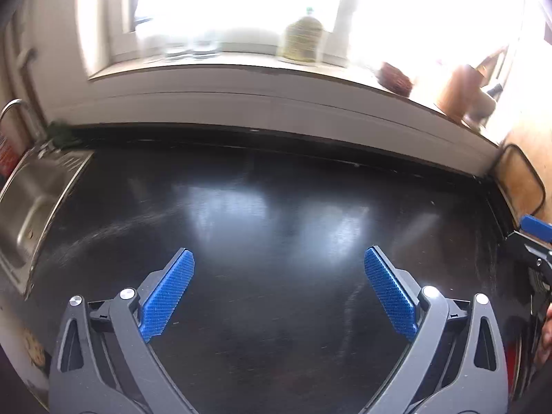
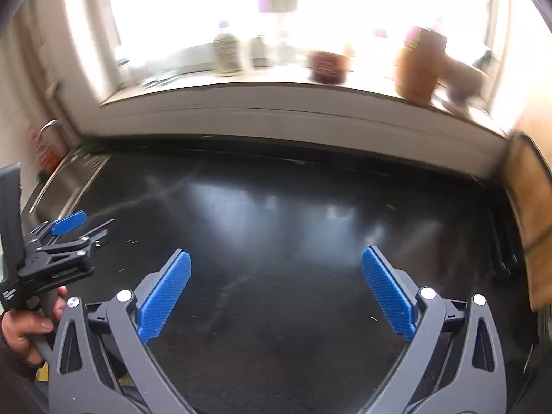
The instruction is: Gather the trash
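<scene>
Jaws of left gripper [image 1: 279, 264] and right gripper [image 2: 276, 264] wide apart, empty, above black countertop [image 1: 276, 200].

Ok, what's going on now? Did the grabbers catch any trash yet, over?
Left hand-held gripper open, empty. Right hand-held gripper open, empty. No trash visible on the black counter. Nothing in the way; sink at left.

We saw a dark, glossy desk [image 1: 276, 207] with window glare on its bare middle. A steel sink [image 1: 31, 203] was set into its left end, and a wooden board [image 2: 531, 214] stood at its right edge.
</scene>
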Motion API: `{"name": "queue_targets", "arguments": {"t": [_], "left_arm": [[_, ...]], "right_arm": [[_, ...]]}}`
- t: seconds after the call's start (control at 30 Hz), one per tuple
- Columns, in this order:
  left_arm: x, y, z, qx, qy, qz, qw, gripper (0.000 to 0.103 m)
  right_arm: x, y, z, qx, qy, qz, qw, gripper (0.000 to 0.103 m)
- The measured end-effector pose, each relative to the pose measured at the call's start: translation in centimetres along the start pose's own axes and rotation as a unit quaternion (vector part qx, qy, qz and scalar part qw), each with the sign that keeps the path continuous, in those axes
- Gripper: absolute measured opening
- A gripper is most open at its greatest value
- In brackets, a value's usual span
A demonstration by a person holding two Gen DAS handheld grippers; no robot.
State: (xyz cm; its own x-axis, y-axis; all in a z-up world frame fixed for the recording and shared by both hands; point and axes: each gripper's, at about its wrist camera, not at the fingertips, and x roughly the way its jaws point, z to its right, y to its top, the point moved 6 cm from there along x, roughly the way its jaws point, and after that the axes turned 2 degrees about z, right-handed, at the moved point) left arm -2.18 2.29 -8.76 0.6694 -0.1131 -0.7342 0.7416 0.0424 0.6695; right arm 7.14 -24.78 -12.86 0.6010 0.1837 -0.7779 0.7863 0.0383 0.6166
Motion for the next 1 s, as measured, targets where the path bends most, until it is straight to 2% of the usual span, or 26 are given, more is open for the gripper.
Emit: {"name": "queue_targets", "arguments": {"t": [0.1,0.2,0.4,1.0], "left_arm": [[1.5,0.7,1.5,0.012,-0.005,-0.02,0.9997,0.096],[2.5,0.9,2.1,0.026,0.004,-0.033,0.9991,0.096],[3.4,0.5,2.5,0.021,0.002,-0.055,0.9983,0.096],[4.6,0.7,2.6,0.022,0.006,-0.067,0.9975,0.096]], "right_arm": [[0.4,-0.8,1.8,0.032,-0.007,-0.003,0.999,0.096],[0.2,-1.3,3.0,0.039,-0.016,-0.006,0.999,0.096],[0.5,-1.3,4.0,0.047,-0.016,-0.012,0.999,0.096],[1.6,-0.2,3.9,0.035,-0.013,-0.019,0.999,0.096]]}}
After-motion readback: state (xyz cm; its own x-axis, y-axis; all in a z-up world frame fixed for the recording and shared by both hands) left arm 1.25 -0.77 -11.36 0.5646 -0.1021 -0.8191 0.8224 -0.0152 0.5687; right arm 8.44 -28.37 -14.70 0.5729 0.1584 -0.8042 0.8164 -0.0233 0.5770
